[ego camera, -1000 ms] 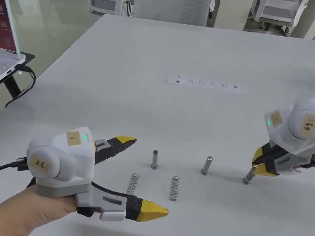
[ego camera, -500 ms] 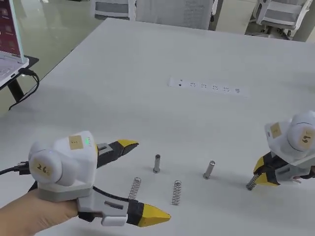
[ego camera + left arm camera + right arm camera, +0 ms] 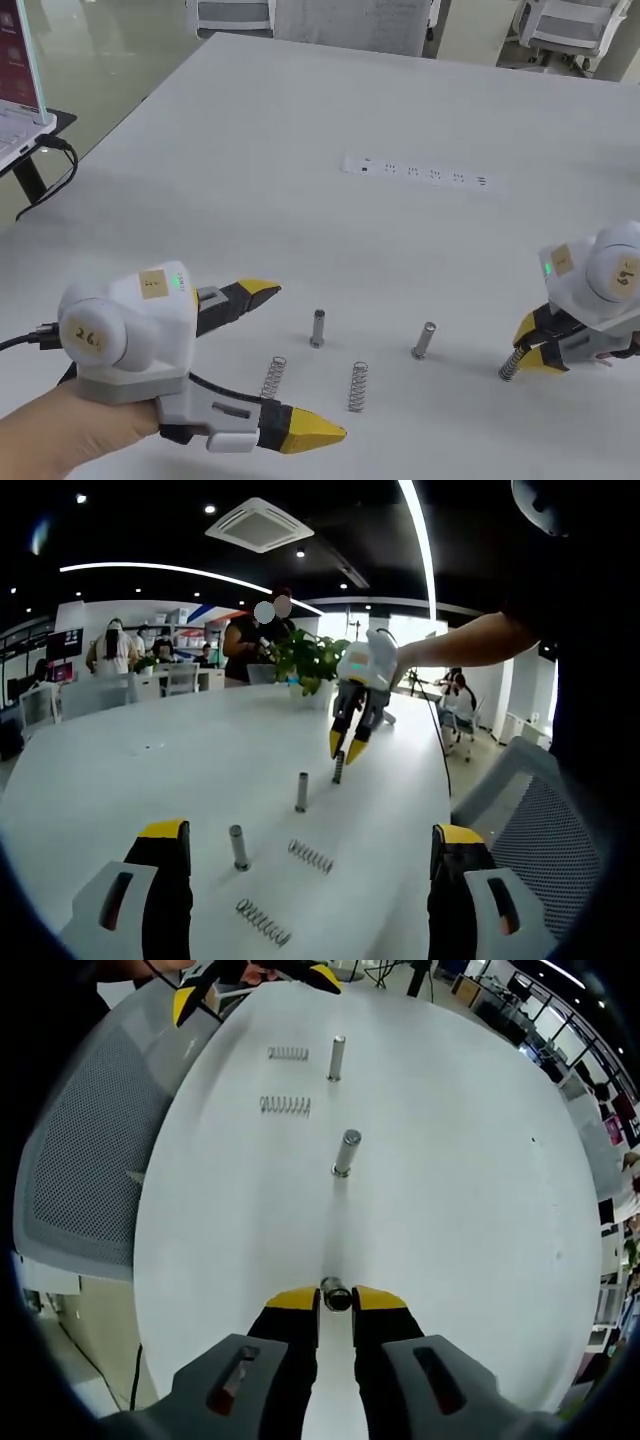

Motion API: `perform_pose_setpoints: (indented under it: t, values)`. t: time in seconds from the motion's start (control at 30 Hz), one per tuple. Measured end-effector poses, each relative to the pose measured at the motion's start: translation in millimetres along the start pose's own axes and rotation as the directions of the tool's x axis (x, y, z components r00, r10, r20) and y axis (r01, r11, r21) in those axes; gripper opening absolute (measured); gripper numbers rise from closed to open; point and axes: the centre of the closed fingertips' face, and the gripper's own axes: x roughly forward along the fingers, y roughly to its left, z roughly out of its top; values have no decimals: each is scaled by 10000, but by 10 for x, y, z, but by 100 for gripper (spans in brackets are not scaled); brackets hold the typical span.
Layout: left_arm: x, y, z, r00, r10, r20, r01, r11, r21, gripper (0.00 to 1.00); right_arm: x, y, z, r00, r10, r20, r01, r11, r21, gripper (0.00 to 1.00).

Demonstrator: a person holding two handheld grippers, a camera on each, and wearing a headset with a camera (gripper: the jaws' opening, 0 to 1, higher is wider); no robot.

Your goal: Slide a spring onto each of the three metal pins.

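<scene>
Two bare metal pins [image 3: 317, 328] [image 3: 424, 340] stand upright on the white table [image 3: 330, 230]. A third pin [image 3: 511, 362] at the right leans a little and carries a spring. My right gripper [image 3: 532, 350] is shut on that spring; in the right gripper view the pin top [image 3: 335, 1294] shows between the tips of that gripper [image 3: 335, 1302]. Two loose springs [image 3: 273, 377] [image 3: 357, 386] lie flat in front of the bare pins. My left gripper [image 3: 290, 360] stands open just left of them, holding nothing. In the left gripper view the springs [image 3: 311, 856] [image 3: 263, 922] lie between its jaws.
A white power strip [image 3: 420, 172] lies flat farther back on the table. An open laptop [image 3: 15, 90] with a cable sits on a side stand at the far left. Office chairs [image 3: 560, 30] stand behind the table's far edge.
The head camera has shifted slightly. The right gripper stays at the right pin with the spring, sitting a touch lower. The left gripper has hardly moved.
</scene>
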Motion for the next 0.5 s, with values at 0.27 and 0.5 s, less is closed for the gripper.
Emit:
perform_pose_setpoints:
  t: [0.27, 0.5]
  values:
    - [0, -3, -5, 10000, 5, -20, -5, 10000, 15, 97, -18, -14, 8, 9999, -88, 93, 88, 9999, 72, 15]
    - [-2, 14, 2, 10000, 52, -8, -52, 10000, 0, 98, -57, -66, 56, 9961, -424, 777, 374, 9972, 649, 20]
